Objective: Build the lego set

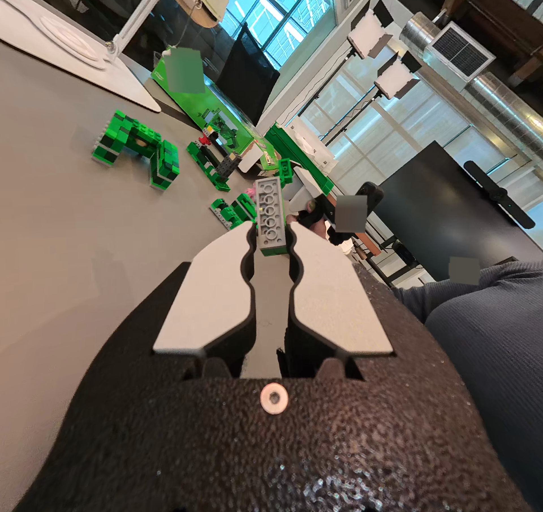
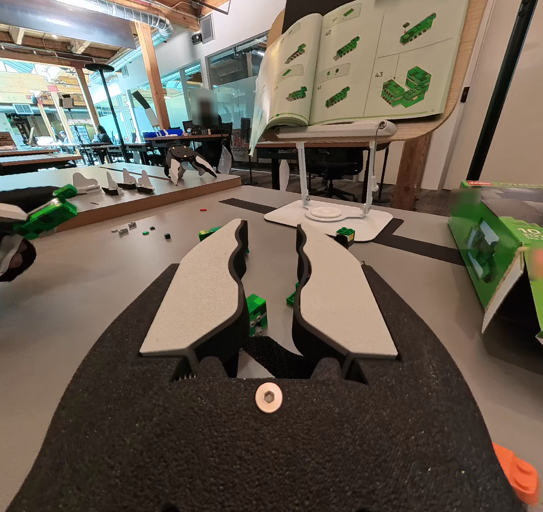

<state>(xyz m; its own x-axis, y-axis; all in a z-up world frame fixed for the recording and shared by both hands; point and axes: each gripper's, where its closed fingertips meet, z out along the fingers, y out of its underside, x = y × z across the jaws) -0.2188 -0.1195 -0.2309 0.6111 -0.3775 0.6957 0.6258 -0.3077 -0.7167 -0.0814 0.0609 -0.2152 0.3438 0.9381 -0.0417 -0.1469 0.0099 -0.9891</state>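
Mid-build: left gripper [image 1: 271, 227] jaws pinch grey-and-green brick assy [image 1: 271, 219], lifted off table. Right gripper [image 2: 271, 233] jaws spread, empty, over small green sub-build [image 2: 256, 311], prob next part; next: grab, mate.

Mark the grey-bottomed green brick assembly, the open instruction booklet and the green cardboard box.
Grey-bottomed green brick assembly [image 1: 271, 219]: left wrist view, on its grey underside.
Open instruction booklet [image 2: 382, 57]: right wrist view, on its right-hand page.
Green cardboard box [image 2: 482, 251]: right wrist view, on its printed side.
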